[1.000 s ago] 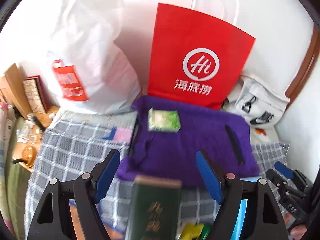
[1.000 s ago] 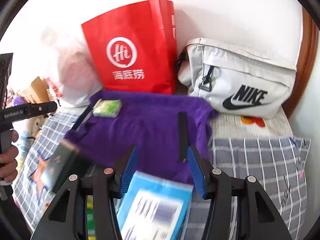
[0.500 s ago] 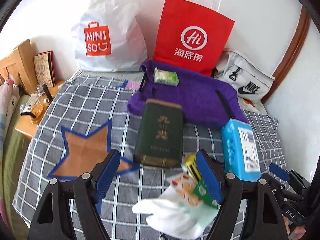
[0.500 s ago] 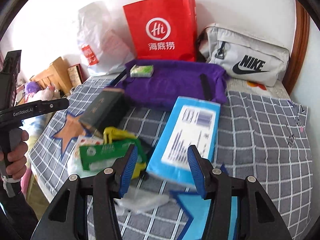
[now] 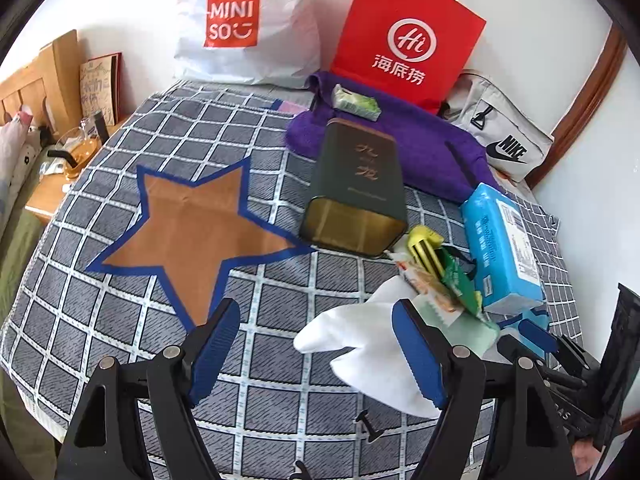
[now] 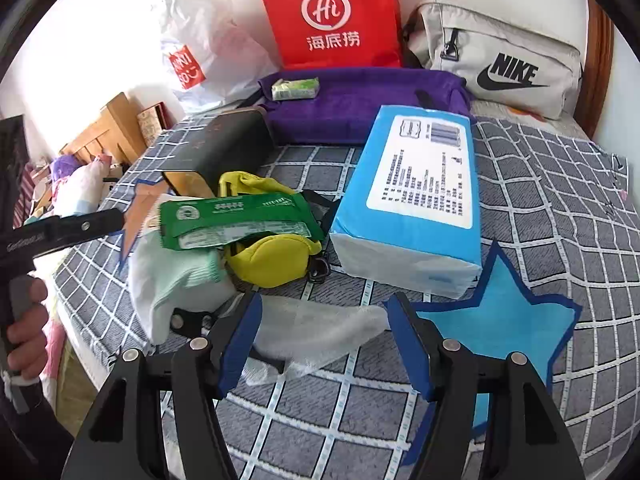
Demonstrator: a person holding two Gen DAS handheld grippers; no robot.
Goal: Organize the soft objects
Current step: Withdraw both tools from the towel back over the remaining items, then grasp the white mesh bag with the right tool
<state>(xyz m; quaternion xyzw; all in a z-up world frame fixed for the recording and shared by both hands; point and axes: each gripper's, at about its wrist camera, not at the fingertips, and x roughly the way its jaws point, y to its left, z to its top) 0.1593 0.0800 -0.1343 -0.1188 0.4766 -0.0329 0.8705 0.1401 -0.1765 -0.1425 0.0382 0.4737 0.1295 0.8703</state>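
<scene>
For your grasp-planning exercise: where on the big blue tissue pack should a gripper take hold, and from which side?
Probably across the narrow width of the blue tissue pack, coming from above at its near end. It lies flat with its broad face up, long sides free; the yellow pouch crowds only its left corner.

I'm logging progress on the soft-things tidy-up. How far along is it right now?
Nothing looks sorted yet. The white sock, yellow pouch, green packet and blue tissue pack lie heaped together on the checked blanket. Neither the left tongs nor the right tongs hold anything; the right jaws are opening over a clear plastic wrapper. All the sorting is left.
</scene>
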